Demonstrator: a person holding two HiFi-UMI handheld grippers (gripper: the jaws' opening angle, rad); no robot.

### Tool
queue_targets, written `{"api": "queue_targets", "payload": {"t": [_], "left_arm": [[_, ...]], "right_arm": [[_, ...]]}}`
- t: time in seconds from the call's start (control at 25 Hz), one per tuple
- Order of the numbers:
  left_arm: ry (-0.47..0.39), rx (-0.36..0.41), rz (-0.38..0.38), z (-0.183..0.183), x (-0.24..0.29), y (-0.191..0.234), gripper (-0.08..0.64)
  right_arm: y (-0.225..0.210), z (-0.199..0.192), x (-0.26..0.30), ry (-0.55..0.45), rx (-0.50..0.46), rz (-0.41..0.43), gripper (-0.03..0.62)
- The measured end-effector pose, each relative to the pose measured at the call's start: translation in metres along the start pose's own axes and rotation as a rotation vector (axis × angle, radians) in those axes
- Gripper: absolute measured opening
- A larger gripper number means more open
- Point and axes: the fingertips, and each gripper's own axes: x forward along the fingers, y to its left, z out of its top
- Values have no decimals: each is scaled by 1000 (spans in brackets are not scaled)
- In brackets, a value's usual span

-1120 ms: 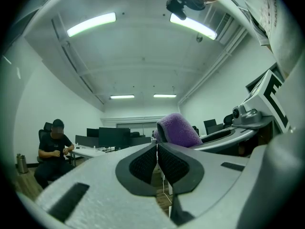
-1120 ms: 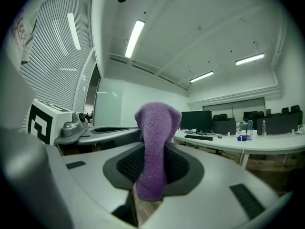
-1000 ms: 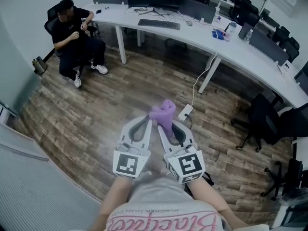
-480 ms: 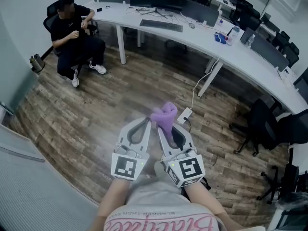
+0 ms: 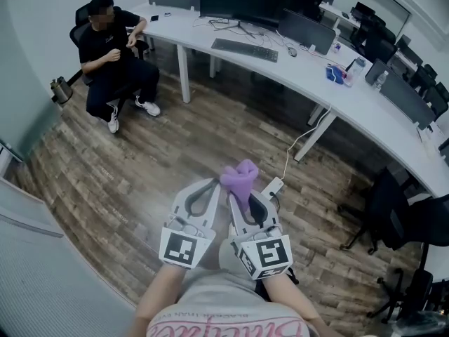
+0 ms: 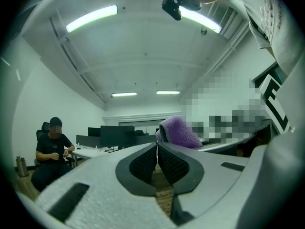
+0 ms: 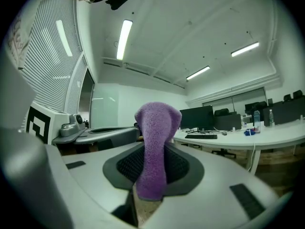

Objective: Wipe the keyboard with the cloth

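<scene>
Purple terry, one cloth point(image 7: 155, 142), stands pinched between the jaws of the right gripper point(image 7: 153, 173), its top folded over above them at the lower middle of the head view. Just left of it, the left gripper point(image 6: 157, 147) has its jaws pressed together with nothing between. One keyboard point(image 5: 245, 49) lies on the long white desk point(image 5: 302, 72) at upper centre, well apart from both grippers. One person point(image 5: 112, 55) sits at upper left.
</scene>
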Motion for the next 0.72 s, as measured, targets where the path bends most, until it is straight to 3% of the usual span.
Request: {"api": "queue_targets", "payload": {"t": [0.48,0.72], "left_arm": [[-8,-22,56,2,175,19,6],[4,6,39,-7,224,19,8]], "right_arm": [[-147,35,92,-13,-7,55,91],[-190,43,115,-41,-23,63,92]]}}
